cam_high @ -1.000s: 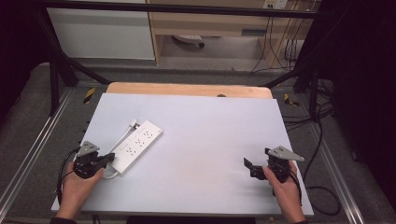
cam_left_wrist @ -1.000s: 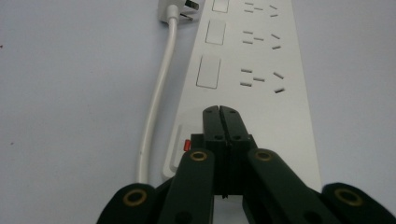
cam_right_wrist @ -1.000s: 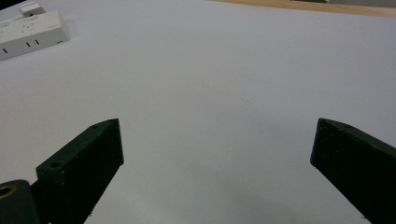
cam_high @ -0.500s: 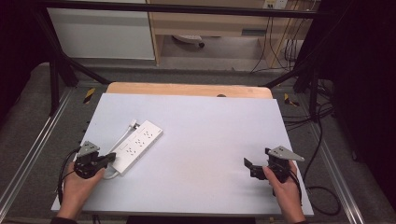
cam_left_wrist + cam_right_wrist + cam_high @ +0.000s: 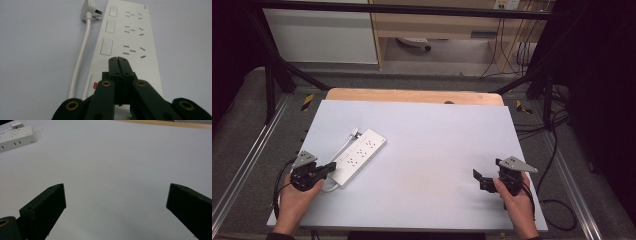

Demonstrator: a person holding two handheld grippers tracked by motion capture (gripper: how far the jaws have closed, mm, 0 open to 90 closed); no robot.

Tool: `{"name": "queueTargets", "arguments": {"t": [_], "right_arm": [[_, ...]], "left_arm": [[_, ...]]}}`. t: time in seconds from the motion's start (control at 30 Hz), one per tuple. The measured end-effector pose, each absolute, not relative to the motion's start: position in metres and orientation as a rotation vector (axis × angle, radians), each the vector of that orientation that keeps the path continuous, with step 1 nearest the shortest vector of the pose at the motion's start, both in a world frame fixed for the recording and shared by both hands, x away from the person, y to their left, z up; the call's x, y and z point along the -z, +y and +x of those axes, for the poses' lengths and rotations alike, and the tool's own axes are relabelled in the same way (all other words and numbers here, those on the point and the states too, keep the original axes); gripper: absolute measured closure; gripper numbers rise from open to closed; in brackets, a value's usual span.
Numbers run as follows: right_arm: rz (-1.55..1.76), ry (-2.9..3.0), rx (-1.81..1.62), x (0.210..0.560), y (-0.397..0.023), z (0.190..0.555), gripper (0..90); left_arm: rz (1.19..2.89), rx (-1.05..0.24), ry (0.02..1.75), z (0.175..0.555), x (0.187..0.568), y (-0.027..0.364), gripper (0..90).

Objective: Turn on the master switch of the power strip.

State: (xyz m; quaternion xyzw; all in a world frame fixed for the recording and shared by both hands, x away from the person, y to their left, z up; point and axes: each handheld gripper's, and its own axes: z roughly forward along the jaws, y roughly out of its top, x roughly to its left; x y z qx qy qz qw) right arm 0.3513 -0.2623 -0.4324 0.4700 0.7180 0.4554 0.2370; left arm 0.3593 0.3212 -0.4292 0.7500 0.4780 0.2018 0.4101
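Power strip [image 5: 359, 156] on table [image 5: 437, 140] left half, plug [image 5: 355, 133] behind it

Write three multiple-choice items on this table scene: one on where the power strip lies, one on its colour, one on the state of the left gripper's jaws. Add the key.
1. Where does the power strip lie?
A. by the left gripper
B. by the right gripper
C. on the floor

2. What colour is the strip?
A. black
B. white
C. orange

3. How do the left gripper's jaws stand?
A. wide apart
B. clamped on the plug
C. shut, empty

Key: 1 A, it lies just ahead of that gripper; 2 B, its body is white; 3 C, the jaws meet with nothing between.
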Motion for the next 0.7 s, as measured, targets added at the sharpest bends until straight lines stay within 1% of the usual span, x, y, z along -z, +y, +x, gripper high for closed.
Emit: {"name": "queueTargets", "arguments": {"t": [0.17, 0.2, 0.6, 0.7], "right_arm": [[1.289, 1.968, -1.249, 0.4324, -0.2624, 0.3513, 2.9], [1.289, 1.968, -1.249, 0.4324, -0.2624, 0.3513, 2.9], [1.290, 1.968, -1.248, 0.4324, -0.2624, 0.3513, 2.9], [1.289, 1.968, -1.249, 0.4324, -0.2624, 0.3513, 2.9]], "left_arm": [[1.858, -0.520, 1.198, 0.3588, 0.4281, 0.3219, 89.9], [1.851, -0.529, 1.201, 0.3589, 0.4278, 0.3222, 86.0], [1.814, -0.538, 1.168, 0.3579, 0.4254, 0.3213, 79.4], [1.797, -0.545, 1.161, 0.3578, 0.4244, 0.3217, 75.1]]}}
